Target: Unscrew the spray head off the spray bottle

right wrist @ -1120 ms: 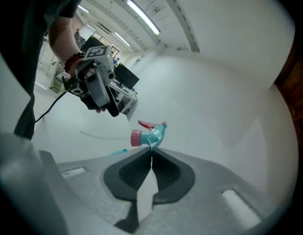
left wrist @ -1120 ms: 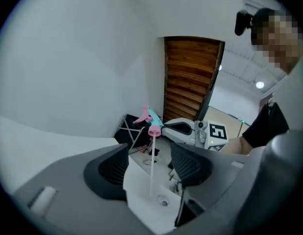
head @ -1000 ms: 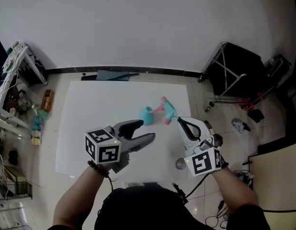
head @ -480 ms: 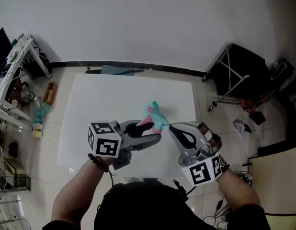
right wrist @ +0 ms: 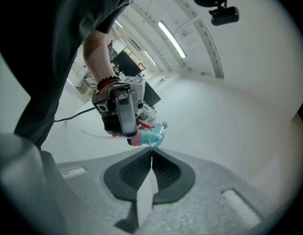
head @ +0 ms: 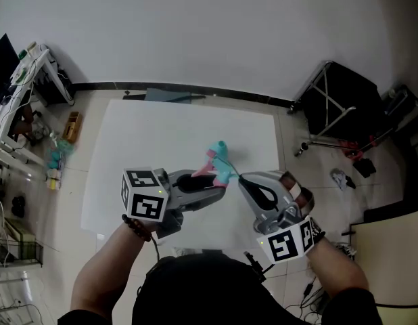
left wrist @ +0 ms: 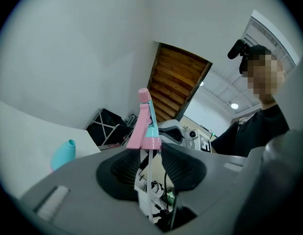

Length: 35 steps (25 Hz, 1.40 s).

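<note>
Head view shows the spray head [head: 219,164] raised off the white mat [head: 148,134]; a second ago it was low, close by the bottle, at the tip of the right gripper [head: 241,179]. That gripper is clenched on the head's teal edge. The left gripper [head: 221,185], wide and apart then, has just been closing, and its pads look to press the pink collar [left wrist: 151,142], the dip tube [left wrist: 147,180] running bare between its jaws. The teal bottle [left wrist: 63,153] rests on the mat well apart (the head view does not show it), so I judge the unscrewing done. A black folding rack [head: 344,100] and cluttered shelves [head: 23,107] stand off the mat; nothing blocks, though the grippers are nose to nose.
</note>
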Tool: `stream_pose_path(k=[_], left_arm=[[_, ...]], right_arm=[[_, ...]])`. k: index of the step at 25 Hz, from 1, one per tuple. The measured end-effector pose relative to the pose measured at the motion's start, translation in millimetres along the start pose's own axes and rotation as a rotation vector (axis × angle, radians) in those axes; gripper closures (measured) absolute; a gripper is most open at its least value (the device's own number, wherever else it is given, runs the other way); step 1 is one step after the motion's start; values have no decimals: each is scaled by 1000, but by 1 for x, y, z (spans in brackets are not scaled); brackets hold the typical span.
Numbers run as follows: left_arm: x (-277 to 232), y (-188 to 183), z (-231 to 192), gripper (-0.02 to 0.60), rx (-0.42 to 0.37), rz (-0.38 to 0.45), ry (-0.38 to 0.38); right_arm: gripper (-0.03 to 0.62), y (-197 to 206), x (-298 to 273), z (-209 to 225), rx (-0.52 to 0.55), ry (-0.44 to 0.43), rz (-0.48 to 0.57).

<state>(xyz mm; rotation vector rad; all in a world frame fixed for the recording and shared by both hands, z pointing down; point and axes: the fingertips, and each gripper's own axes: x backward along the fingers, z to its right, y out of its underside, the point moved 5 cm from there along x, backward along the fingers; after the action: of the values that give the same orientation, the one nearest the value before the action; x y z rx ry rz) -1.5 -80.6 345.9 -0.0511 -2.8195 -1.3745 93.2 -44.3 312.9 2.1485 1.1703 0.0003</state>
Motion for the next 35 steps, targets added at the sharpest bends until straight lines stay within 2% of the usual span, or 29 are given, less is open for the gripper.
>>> stream_pose_path(k=[3,7,11,13,15,19,22,27,31,35], left_arm=[[1,0,1,434,-50,-16,-27],[3,-3,2,434,-163,-62,-80],[0,1,3,434,-279,-110,-123],[-1,4,3,433,-333,-131,-143],[-1,6,3,433,-382,-151,-156],[-5,9,2,433,-504,-186,-192],[-8,14,6,433,-577,-224,-214],[-11,21,10,433,-689,-267,-258],[-13,26,12,433,-815,-322,-305],[-21,36,15,433,-907,-376,-341]], right_arm=[[595,0,0,-1,-20,-7,3],[586,2,-3,1,-105,-42,10],[508,5,-3,4,-257,-134,29],[470,4,-3,6,-387,-208,80],[447,7,-5,9,-589,-285,125],[393,20,-11,9,-932,-494,107],[393,15,-13,6,-1096,-617,105],[393,14,-16,3,-1198,-695,63],[393,14,-20,1,-1278,-749,24],[393,18,-17,-4,-1270,-758,-38]])
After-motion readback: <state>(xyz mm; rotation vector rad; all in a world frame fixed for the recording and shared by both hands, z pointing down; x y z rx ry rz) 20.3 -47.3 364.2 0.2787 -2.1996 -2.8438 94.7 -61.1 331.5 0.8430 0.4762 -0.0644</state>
